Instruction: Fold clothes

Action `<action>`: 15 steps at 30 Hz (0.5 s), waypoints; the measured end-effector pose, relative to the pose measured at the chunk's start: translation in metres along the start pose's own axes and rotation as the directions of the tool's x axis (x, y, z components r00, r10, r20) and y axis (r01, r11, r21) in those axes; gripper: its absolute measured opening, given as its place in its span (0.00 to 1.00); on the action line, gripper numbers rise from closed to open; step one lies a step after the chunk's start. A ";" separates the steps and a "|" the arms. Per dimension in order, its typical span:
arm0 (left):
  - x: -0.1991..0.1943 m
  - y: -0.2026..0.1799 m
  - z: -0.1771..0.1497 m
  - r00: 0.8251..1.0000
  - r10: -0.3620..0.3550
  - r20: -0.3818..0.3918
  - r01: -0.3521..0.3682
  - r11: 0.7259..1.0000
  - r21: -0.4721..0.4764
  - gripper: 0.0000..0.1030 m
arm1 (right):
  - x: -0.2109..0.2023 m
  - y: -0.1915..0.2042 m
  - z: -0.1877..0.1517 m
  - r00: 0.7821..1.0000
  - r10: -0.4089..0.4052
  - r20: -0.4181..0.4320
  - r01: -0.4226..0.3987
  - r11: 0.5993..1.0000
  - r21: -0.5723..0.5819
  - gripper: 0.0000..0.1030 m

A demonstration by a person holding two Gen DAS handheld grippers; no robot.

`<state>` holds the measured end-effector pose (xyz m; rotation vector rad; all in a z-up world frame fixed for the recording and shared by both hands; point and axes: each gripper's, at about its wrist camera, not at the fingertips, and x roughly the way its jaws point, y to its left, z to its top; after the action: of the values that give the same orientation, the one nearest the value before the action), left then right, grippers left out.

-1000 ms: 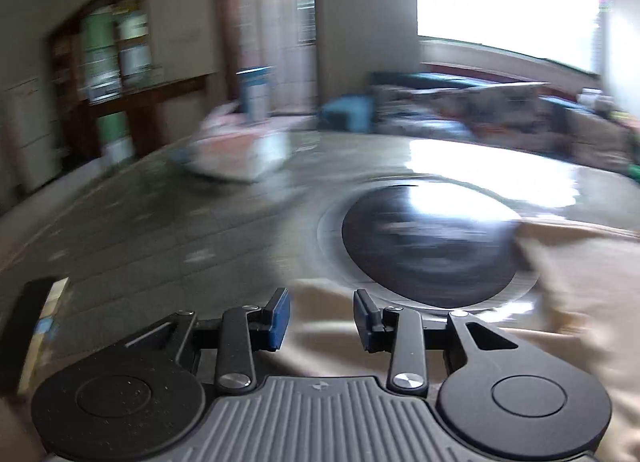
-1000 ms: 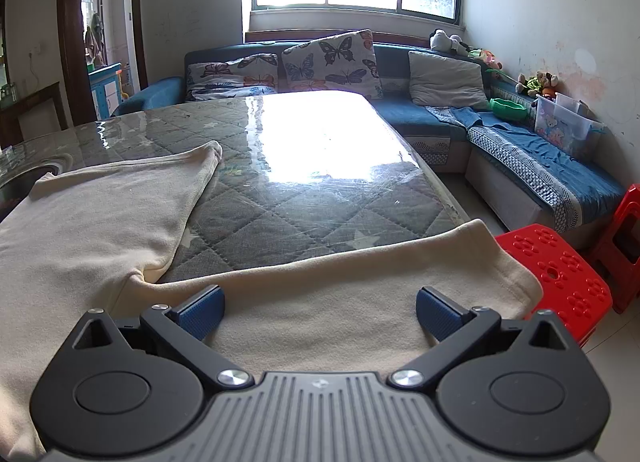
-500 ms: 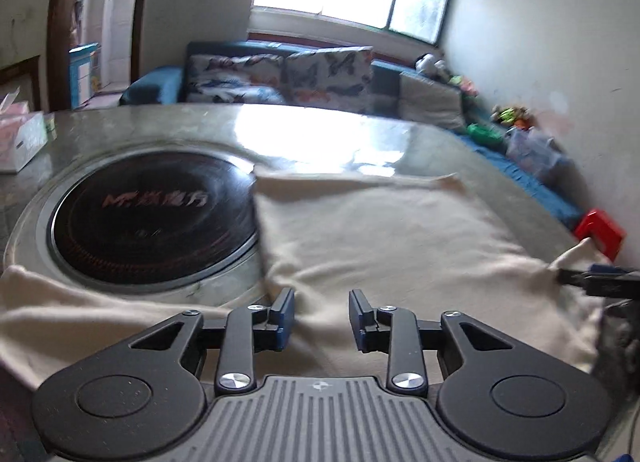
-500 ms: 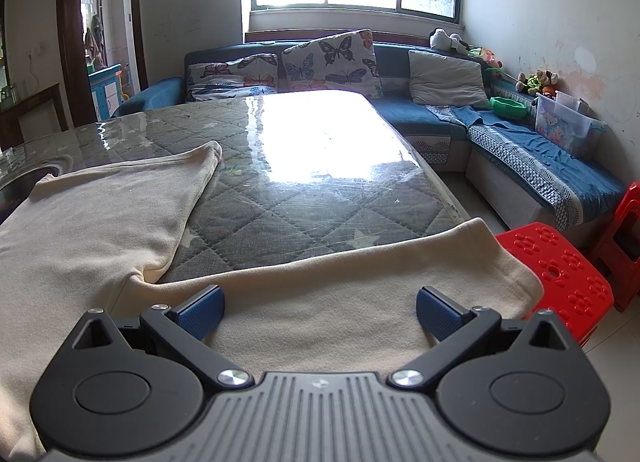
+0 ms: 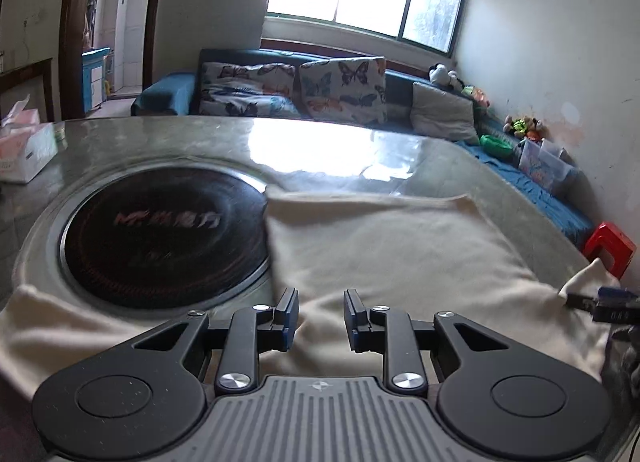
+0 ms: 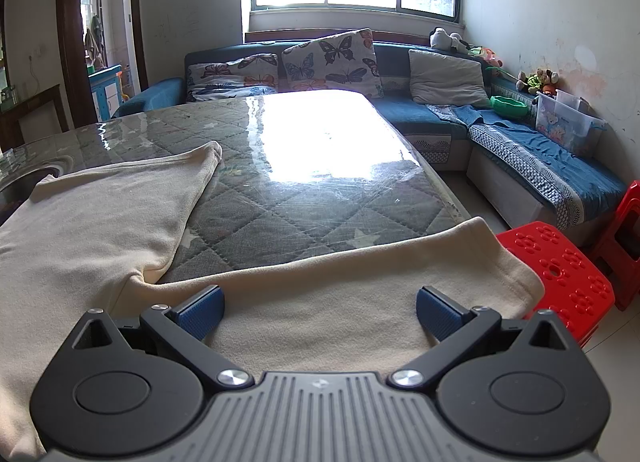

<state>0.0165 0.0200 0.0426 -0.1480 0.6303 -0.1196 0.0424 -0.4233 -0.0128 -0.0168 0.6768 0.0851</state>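
— Two grippers: how are the jaws standing?
— Left gripper (image 5: 321, 314) narrow, just been closing, gripping nothing; right gripper (image 6: 318, 308) wide. Cream garment (image 6: 328, 302) is lying on the bench (image 6: 280, 198) beneath both.

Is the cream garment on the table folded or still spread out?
Spread out. The garment lies flat on the table, one sleeve stretched toward the edge, with no layer folded over.
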 end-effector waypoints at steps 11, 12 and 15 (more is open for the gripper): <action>0.031 0.001 -0.011 0.996 0.073 -0.045 -0.068 0.993 0.093 0.19 | 0.000 0.000 0.000 1.000 0.002 -0.001 -0.002 1.000 0.002 1.00; 0.030 0.001 -0.010 0.996 0.071 -0.046 -0.067 0.994 0.092 0.19 | 0.000 0.000 0.000 1.000 0.002 -0.001 -0.002 1.000 0.002 1.00; 0.024 -0.005 -0.009 0.997 0.060 -0.045 -0.055 0.993 0.102 0.19 | 0.000 0.000 0.000 1.000 0.000 0.000 0.000 1.000 0.001 1.00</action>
<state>0.0301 0.0106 0.0225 -0.0299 0.6741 -0.0995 0.0423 -0.4232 -0.0124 -0.0161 0.6766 0.0847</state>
